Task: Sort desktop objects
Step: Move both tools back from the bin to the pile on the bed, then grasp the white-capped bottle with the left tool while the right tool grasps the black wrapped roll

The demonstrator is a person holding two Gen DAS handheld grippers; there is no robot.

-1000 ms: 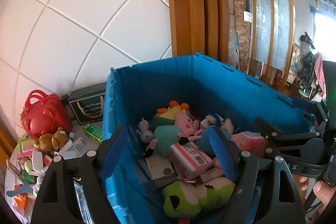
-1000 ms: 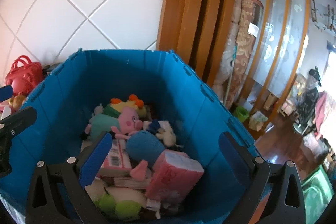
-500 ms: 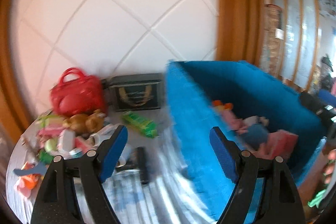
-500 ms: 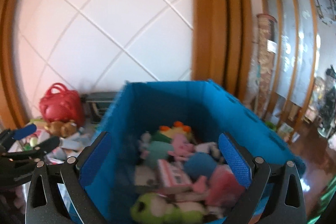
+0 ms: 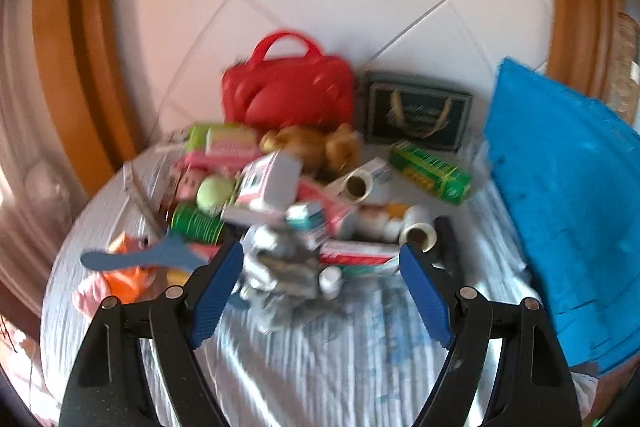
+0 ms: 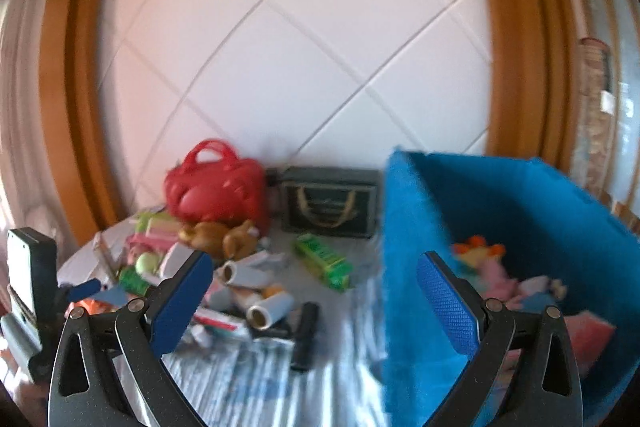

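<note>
Left wrist view: the left claw (image 5: 320, 279) hangs open and empty above the heap of small boxes and rolls (image 5: 296, 199) on the cloth-covered tabletop (image 5: 360, 355), evidently between picks, so selecting one item comes next; right wrist view: the right claw (image 6: 314, 297), likewise open and empty, straddles the near wall of the blue plastic crate (image 6: 416, 267), heap to its left.

Both grippers have been swung left, away from the blue bin (image 6: 520, 227); the left gripper (image 5: 320, 279) is now aimed down at the blurred, apparently undisturbed clutter (image 5: 288, 195) on the bench (image 5: 360, 367).
</note>
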